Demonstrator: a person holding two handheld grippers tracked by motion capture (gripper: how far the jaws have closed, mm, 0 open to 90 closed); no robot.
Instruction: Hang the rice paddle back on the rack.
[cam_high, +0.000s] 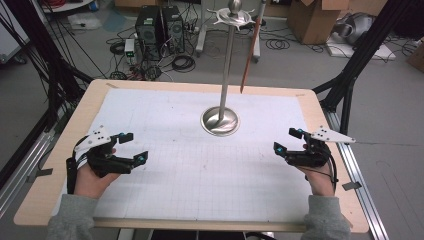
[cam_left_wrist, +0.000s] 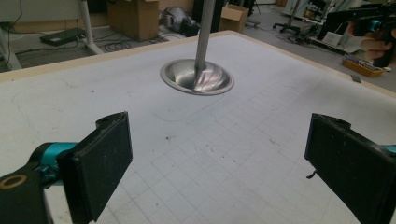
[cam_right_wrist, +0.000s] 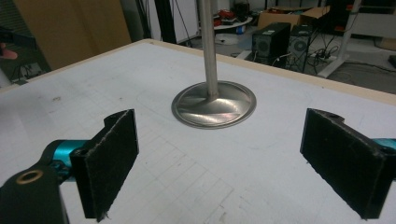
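A: Item one, largest?

B: Table (cam_high: 60, 150), wood-edged, topped with a white gridded mat (cam_high: 200, 170).

A: Item two?

B: Metal stand (cam_high: 220, 120): round dished base on the mat's far middle, upright pole rising from it (a hooked top piece and a thin reddish rod hanging beside it).

A: Item three?

B: Left gripper (cam_high: 135, 147), hand-held at the mat's near-left, jaws spread wide, nothing between them, well apart from the stand.

A: Item four?

B: Right gripper (cam_high: 287, 140), near-right, jaws likewise spread and empty, aimed toward the stand's base.
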